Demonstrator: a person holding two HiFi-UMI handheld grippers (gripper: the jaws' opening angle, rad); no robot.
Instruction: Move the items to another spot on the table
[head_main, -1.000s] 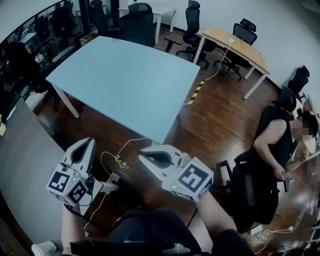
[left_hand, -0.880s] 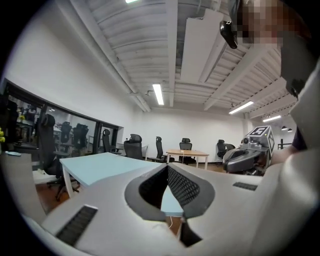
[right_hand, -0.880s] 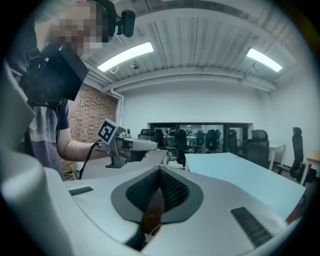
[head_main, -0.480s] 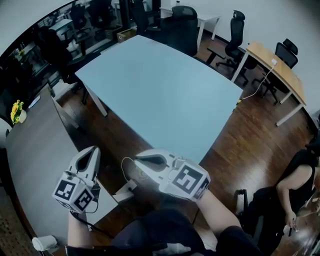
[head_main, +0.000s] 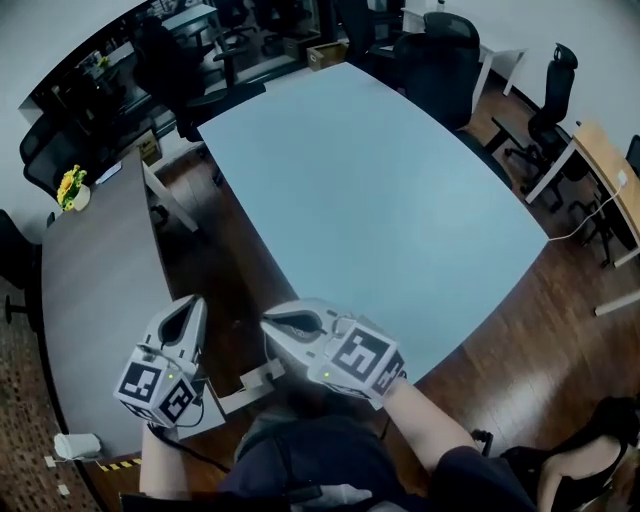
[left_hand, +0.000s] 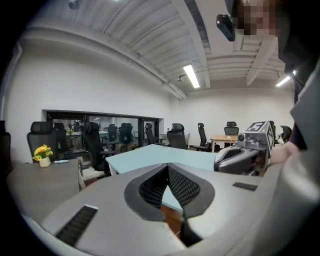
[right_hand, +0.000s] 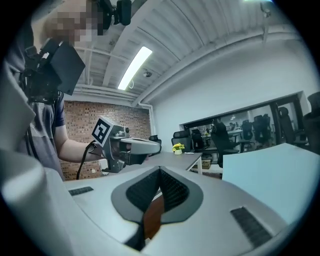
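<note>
The left tongs are clenched tip to tip, and the right tongs likewise; each gripper view shows only floor and furniture past the closed tips. What is to be moved, and where it lies, I cannot tell. Both tongs hang near the person's body, close beside each other but apart. The left ones are at the near right edge of the grey counter; the right ones are over the wood floor, just short of the near edge of the light blue counter. That floor strip parts the two counters; office chairs stand past the blue counter's far right edge.
</note>
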